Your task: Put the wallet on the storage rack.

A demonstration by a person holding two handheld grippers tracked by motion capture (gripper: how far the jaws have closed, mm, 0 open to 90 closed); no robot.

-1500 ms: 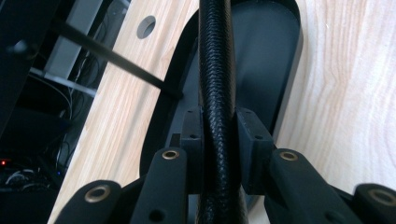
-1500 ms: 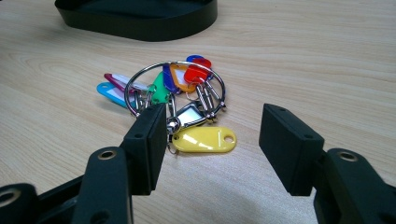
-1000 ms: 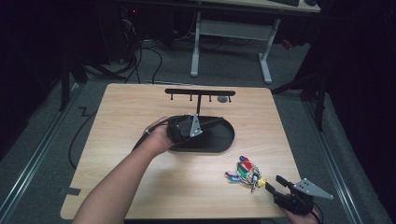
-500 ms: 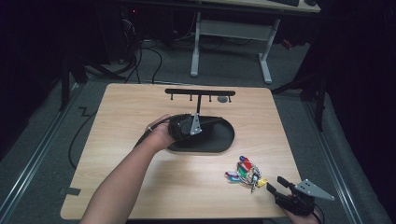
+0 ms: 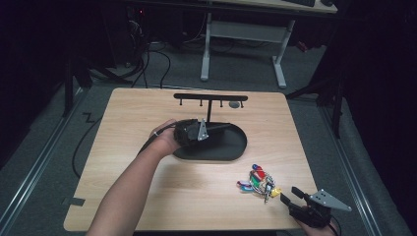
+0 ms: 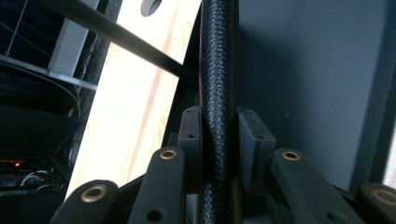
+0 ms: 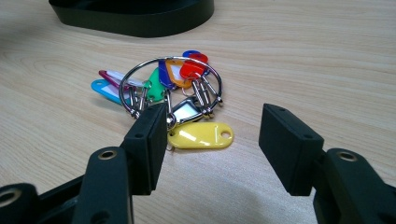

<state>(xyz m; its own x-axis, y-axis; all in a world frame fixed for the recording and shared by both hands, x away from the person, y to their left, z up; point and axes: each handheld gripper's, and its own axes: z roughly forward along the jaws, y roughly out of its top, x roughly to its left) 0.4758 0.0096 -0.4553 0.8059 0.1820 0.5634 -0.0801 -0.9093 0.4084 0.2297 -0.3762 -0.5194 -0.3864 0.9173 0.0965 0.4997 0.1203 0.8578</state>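
the left tool [image 5: 215, 129], clamped on the stand's post [image 6: 218, 88], has eased slightly and sunk; right tool [image 7: 210, 140] gapes beside the key bunch [image 7: 170, 88], ungrasped.

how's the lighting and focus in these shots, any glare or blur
High view: the table is lit, the room around it dark, the picture a bit soft. Left gripper view: dim, the black post up close between the pads, the wood strip bright and washed out. Right gripper view: bright and even, the key bunch sharp, a glint on the yellow tag, the near jaws slightly soft.
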